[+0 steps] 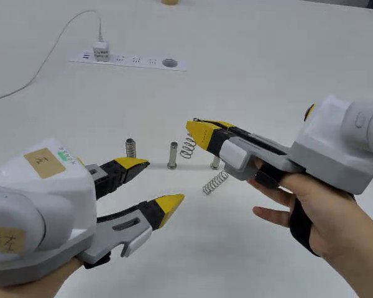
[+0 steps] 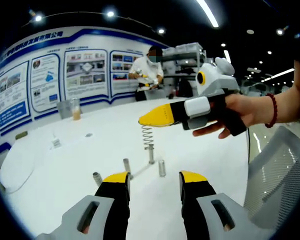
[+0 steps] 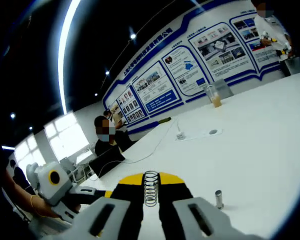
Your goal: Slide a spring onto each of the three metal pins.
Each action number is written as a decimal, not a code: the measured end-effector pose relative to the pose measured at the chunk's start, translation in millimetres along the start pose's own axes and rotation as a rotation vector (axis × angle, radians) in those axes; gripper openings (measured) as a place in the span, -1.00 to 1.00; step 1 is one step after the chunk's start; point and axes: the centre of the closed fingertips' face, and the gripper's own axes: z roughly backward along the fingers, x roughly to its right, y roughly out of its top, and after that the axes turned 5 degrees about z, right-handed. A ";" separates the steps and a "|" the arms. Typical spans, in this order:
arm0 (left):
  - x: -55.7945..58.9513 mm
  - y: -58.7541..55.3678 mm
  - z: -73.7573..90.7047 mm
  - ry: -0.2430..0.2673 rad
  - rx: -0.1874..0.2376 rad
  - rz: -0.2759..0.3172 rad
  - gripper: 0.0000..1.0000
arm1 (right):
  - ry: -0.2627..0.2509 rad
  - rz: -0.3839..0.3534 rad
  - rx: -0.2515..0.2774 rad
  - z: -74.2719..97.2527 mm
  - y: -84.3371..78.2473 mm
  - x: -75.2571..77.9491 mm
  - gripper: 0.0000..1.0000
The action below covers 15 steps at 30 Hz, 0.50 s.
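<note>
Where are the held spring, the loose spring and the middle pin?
held spring [image 1: 188,148], head view, middle coils.
loose spring [image 1: 215,182], head view, middle coils.
middle pin [image 1: 173,154], head view, shaft.
</note>
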 end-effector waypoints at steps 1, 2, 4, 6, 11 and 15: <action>-0.7 -1.7 -0.2 0.002 -0.003 0.004 -0.17 | -0.002 0.021 0.005 -2.1 1.2 1.5 -0.79; -1.2 -2.8 -0.3 0.004 -0.005 0.007 -0.14 | -0.004 0.035 0.004 -3.4 1.5 2.4 -0.79; -1.2 -5.2 -0.7 0.001 -0.011 0.013 -0.10 | -0.010 0.069 -0.006 -6.7 1.1 4.7 -0.79; -1.2 -7.6 -1.3 0.001 -0.017 0.018 -0.07 | -0.013 0.115 -0.008 -10.3 1.8 7.4 -0.79; -1.9 -11.5 -2.5 0.005 -0.026 0.023 0.03 | -0.021 0.134 -0.011 -18.7 1.1 13.6 -0.79; -1.8 -15.3 -3.3 0.000 -0.034 0.038 0.11 | -0.036 0.165 -0.021 -24.7 -1.6 20.2 -0.79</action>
